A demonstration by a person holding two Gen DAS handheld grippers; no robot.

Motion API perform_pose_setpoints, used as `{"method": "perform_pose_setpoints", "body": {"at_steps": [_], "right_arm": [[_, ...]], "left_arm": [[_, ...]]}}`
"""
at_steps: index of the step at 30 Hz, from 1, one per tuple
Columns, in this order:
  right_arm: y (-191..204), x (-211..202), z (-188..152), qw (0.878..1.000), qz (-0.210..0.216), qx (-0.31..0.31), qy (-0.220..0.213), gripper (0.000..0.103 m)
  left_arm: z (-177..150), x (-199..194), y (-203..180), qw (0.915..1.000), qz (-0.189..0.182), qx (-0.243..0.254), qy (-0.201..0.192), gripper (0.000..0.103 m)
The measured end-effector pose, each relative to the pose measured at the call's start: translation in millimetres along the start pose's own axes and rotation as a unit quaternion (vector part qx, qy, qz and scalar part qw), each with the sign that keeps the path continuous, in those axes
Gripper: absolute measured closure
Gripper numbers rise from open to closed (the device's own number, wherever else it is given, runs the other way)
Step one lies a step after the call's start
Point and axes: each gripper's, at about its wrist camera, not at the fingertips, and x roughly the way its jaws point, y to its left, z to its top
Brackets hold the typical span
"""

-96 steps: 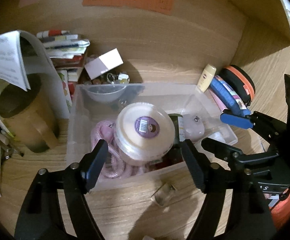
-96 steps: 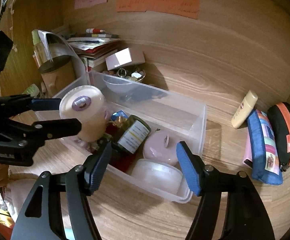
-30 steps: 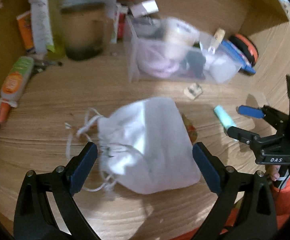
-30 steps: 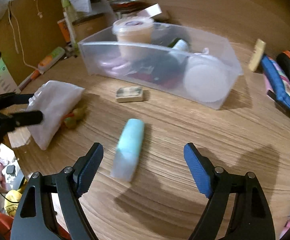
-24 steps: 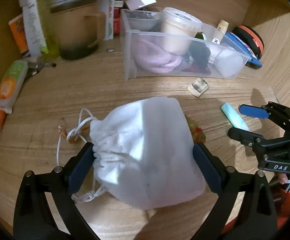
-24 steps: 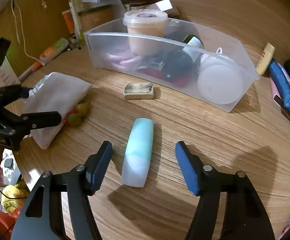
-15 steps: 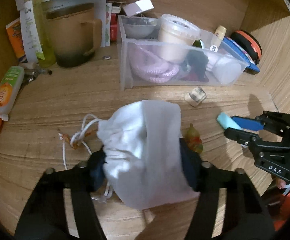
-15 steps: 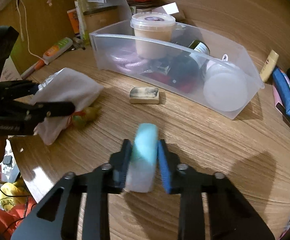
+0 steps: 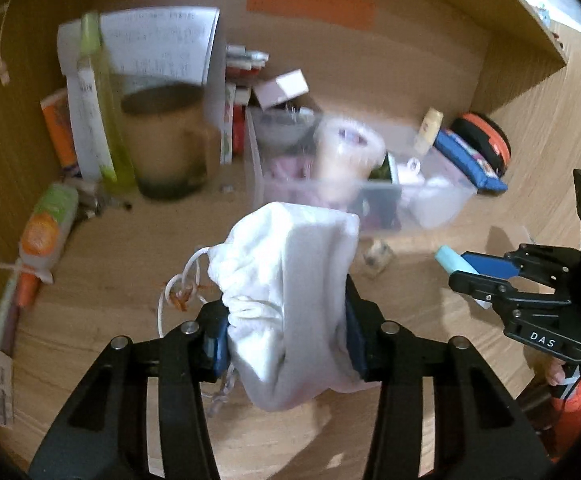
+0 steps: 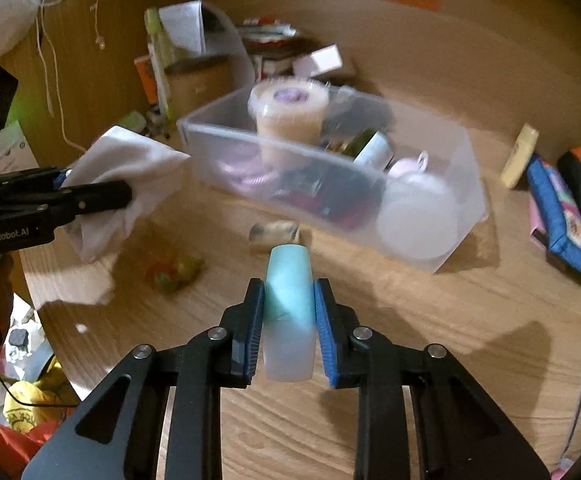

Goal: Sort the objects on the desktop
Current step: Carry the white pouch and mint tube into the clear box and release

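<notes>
My left gripper point(image 9: 286, 320) is shut on a white drawstring pouch point(image 9: 290, 292) and holds it above the wooden desk; the pouch also shows in the right wrist view point(image 10: 122, 176). My right gripper point(image 10: 288, 308) is shut on a pale turquoise oblong case point(image 10: 288, 312), lifted off the desk; it also shows in the left wrist view point(image 9: 450, 262). A clear plastic bin point(image 10: 462, 184) with a lidded cup point(image 10: 288, 116), a pink coil, a dark bottle and white tubs stands ahead of both grippers.
A small marbled block point(image 10: 274, 232) and a small orange-green trinket point(image 10: 172, 270) lie on the desk before the bin. A brown mug point(image 9: 162, 144), papers, tubes point(image 9: 46, 228) stand at the left. Blue and orange pouches point(image 10: 562, 208) lie right.
Both grippers closed on their objects, the left on the pouch and the right on the turquoise case, and lifted them off the desk. The trinket under the pouch is uncovered.
</notes>
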Motion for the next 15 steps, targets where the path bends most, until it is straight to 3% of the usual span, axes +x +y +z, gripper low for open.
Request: {"method": "perform_pose_setpoints", "body": {"at_steps": [15], "right_arm": [[-33.3, -28.6, 40.9, 0.998, -0.021, 0.025, -0.060, 0.080]], "left_arm": [[64.6, -1.9, -14.1, 0.9982, -0.005, -0.012, -0.058, 0.057]]}}
